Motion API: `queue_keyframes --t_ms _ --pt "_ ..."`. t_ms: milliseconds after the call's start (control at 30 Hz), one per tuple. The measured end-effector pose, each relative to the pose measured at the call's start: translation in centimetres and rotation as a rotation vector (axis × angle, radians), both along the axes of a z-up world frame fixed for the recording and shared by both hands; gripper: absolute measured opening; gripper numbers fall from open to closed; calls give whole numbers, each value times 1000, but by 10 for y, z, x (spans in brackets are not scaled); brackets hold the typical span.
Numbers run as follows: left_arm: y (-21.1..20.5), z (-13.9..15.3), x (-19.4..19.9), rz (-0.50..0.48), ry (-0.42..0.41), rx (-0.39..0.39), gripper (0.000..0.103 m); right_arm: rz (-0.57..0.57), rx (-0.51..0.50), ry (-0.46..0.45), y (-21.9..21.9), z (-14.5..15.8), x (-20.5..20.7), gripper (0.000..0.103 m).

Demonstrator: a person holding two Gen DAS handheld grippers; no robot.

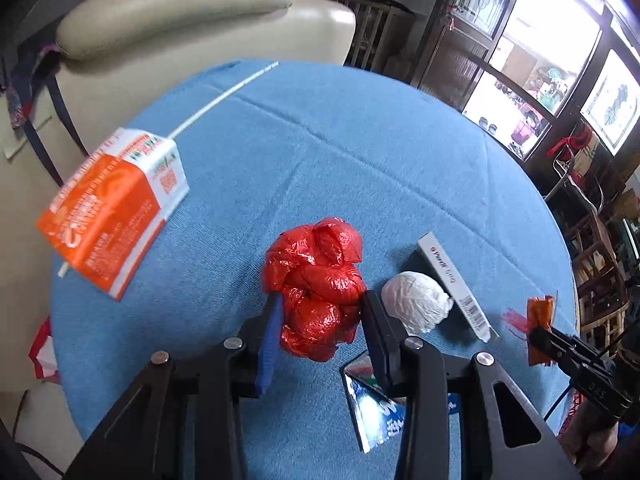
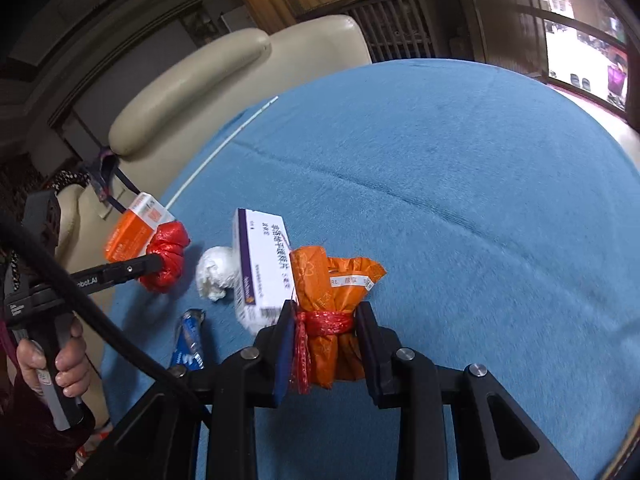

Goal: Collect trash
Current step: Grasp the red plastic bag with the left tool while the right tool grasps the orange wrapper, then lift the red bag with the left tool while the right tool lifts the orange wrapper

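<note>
A crumpled red plastic bag (image 1: 318, 292) sits between the jaws of my left gripper (image 1: 320, 304), whose pads press its sides; it hangs just over the blue cloth. The same red plastic bag (image 2: 166, 258) appears in the right wrist view at the tip of the left gripper. My right gripper (image 2: 326, 320) is shut on an orange wrapper bundle (image 2: 332, 300) tied with red string. On the cloth lie a white paper ball (image 1: 416, 306), a white medicine box (image 1: 456, 284), an orange-and-white carton (image 1: 114, 212), a thin white stick (image 1: 224, 98) and a blue foil packet (image 1: 374, 404).
The round table's blue cloth (image 1: 360, 152) reaches a cream leather armchair (image 1: 168, 20) at the far left. Dark wooden cabinets and bright windows (image 1: 552, 52) stand to the right. A person's hand (image 2: 60, 364) grips the left gripper's handle.
</note>
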State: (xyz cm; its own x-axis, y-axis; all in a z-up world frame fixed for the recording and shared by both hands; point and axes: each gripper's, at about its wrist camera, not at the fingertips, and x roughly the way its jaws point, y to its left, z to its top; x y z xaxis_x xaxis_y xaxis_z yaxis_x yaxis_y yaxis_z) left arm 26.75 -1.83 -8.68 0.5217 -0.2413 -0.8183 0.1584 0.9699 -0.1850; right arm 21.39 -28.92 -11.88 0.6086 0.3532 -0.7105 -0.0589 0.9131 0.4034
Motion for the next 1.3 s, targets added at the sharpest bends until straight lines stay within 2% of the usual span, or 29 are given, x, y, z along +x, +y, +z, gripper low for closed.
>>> queue_keyframes --t_ms 133,267,667,900,1300 --pt "-6 21 -27 -16 -60 25 41 -40 47 -29 -5 12 -29 32" --pt "-17 38 -65 -50 -112 51 41 -67 39 -66 -3 24 -60 32" --pt "-45 44 -146 -155 -172 111 41 -148 9 -114 -12 40 -138 32" --pt "-60 36 -175 -207 -157 128 41 -165 4 -130 -13 46 -170 32" --pt "-71 39 -196 -227 -205 177 41 -174 9 -173 -15 57 -204 32"
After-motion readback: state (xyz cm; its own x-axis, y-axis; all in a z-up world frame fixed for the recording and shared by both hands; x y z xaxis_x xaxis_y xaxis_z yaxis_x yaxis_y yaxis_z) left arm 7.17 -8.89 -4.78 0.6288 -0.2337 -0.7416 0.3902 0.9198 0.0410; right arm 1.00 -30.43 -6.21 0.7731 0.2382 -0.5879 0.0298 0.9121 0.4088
